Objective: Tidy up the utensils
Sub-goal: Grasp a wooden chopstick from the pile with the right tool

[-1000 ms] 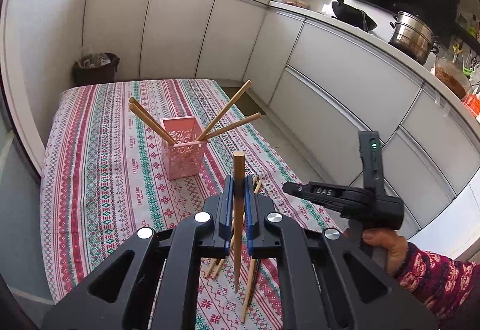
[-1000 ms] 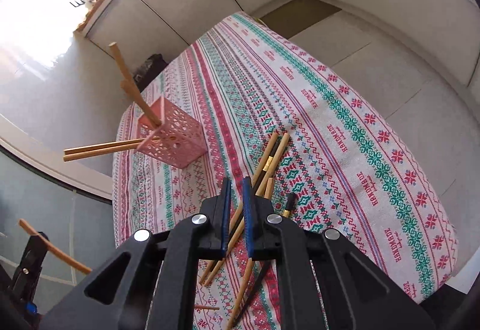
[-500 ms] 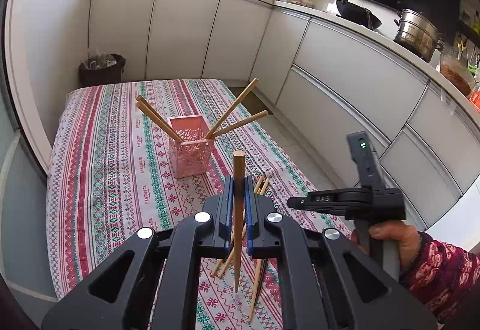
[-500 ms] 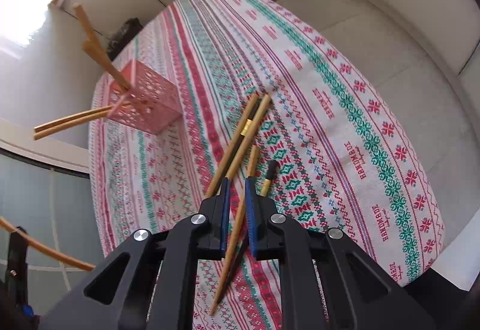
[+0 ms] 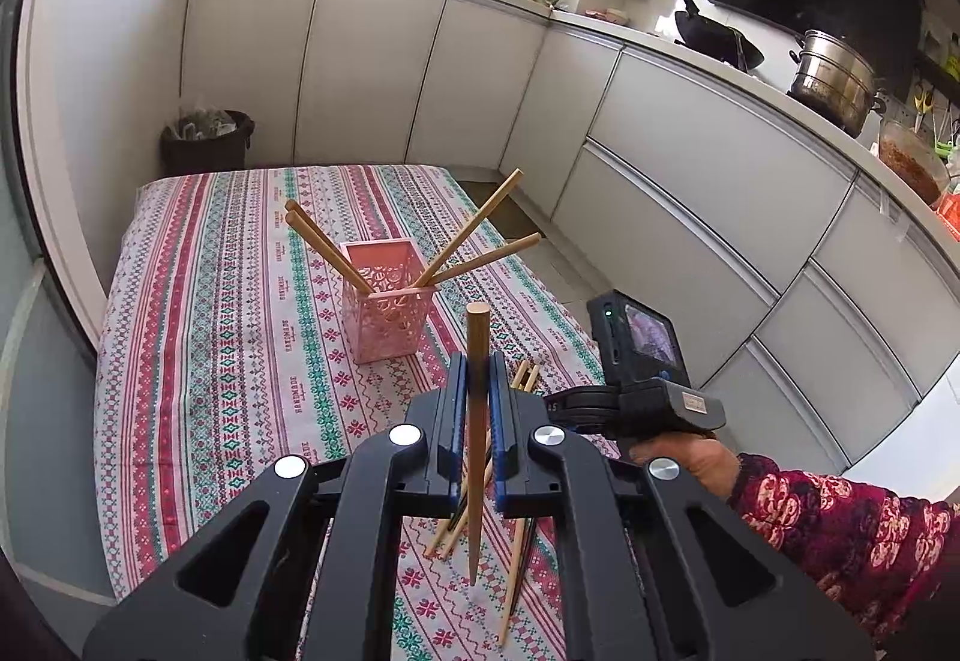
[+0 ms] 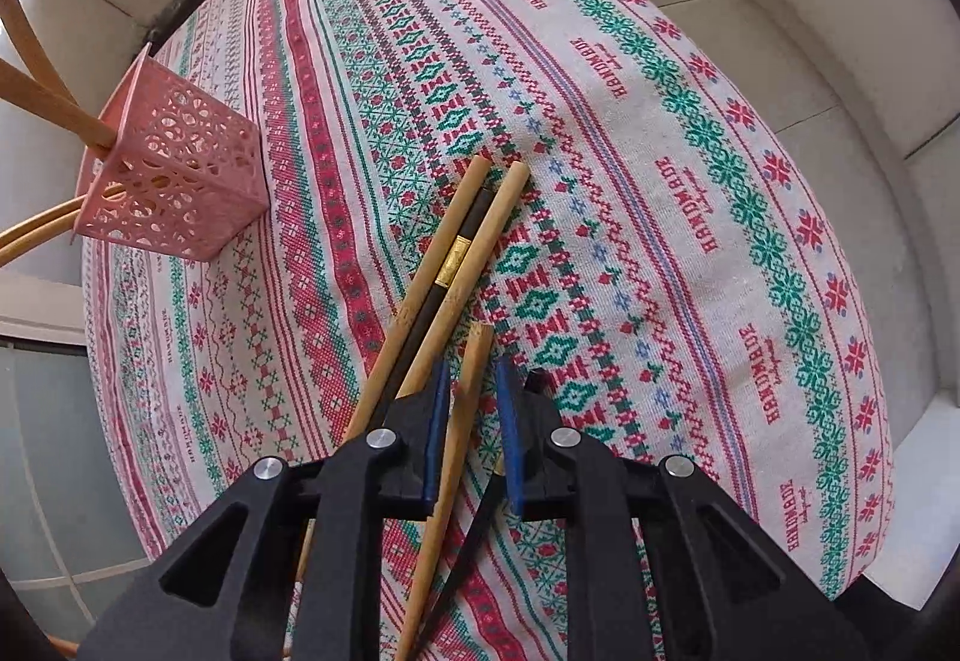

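Four chopsticks in pink basket [image 5: 387, 310]. Left tool [image 5: 478, 391] pinching upright chopstick [image 5: 477, 457]. Right tool [image 6: 471, 409] opening, loose chopstick [image 6: 462, 409] between jaws, on desk [image 6: 690, 181].

Matt wooden chopsticks [image 6: 447, 457] lie on a woven patterned tablecloth [image 6: 660, 132]; the pink basket [image 6: 174, 175] looks like perforated plastic, a black chopstick [image 6: 456, 247] bears a shiny gold band

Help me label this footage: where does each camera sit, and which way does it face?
Left wrist: on the left gripper, shut on a wooden chopstick, facing across the table to the pink basket; the person's right hand shows.
Right wrist: on the right gripper, jaws opening, facing steeply down at loose chopsticks.
Shared: basket, tablecloth.
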